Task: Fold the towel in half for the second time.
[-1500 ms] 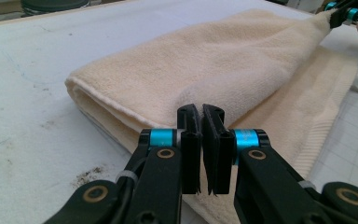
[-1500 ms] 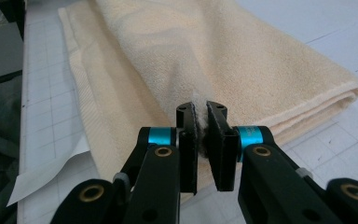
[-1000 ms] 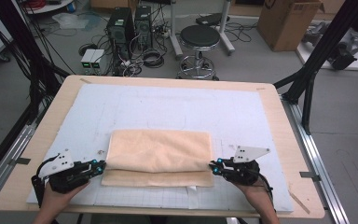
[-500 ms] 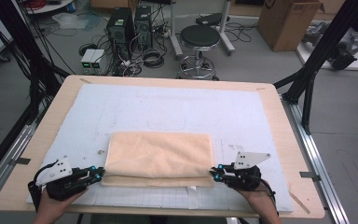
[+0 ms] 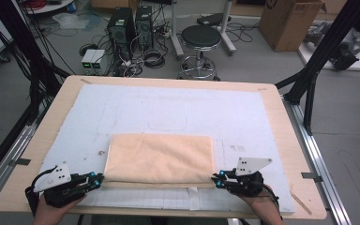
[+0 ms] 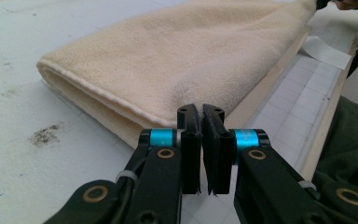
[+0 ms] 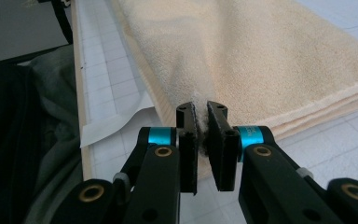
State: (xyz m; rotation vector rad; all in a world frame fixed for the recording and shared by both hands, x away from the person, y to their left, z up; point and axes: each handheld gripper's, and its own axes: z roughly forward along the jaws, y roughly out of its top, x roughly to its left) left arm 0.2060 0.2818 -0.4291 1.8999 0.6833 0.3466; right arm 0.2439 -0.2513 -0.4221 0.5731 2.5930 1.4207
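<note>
A cream towel (image 5: 159, 157) lies folded on the white mat (image 5: 168, 103), near the table's front edge. My left gripper (image 5: 99, 179) is at the towel's near left corner, shut on the fabric. My right gripper (image 5: 215, 181) pinches the near right corner the same way. In the left gripper view the jaws (image 6: 200, 112) meet with the towel (image 6: 191, 56) corner caught at their tips. Cream fabric shows squeezed between the black jaws (image 7: 201, 108) in the right gripper view, with the rest of the towel (image 7: 261, 56) stretching away. A hand holds each gripper at the bottom of the high view.
The wooden table (image 5: 281, 117) carries the mat; a strip of white tape (image 5: 194, 199) hangs over its front edge. Beyond the far edge stand a black stool (image 5: 201, 37), computer towers (image 5: 131, 23) and a cardboard box (image 5: 286, 18). Black frame legs (image 5: 309, 79) flank the table.
</note>
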